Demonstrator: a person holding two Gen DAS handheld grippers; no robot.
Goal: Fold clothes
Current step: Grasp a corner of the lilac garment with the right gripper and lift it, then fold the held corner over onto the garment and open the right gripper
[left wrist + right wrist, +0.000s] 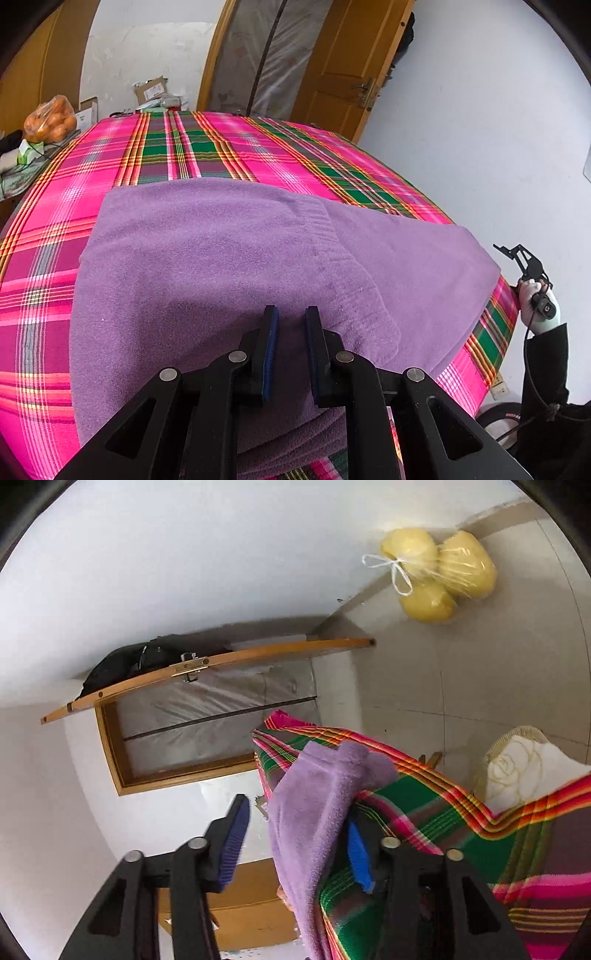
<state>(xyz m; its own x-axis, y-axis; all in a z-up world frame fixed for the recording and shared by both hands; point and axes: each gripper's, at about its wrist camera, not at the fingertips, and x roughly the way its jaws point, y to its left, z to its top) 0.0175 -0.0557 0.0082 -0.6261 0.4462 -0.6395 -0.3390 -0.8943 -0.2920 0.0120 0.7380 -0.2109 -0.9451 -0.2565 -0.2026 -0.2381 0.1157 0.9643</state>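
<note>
A purple knit sweater lies spread and partly folded on the pink and green plaid bedcover. A ribbed sleeve cuff lies across its body. My left gripper is open, its fingers a small gap apart just above the sweater's near edge, holding nothing. My right gripper is open at the bed's right edge, rolled on its side. A purple corner of the sweater hangs between its fingers. It also shows in the left wrist view, held in a white-gloved hand.
A bag of oranges and clutter sit on a side table at the far left. Cardboard boxes stand behind the bed. A wooden door is at the back right. A bag of yellow fruit lies on the floor.
</note>
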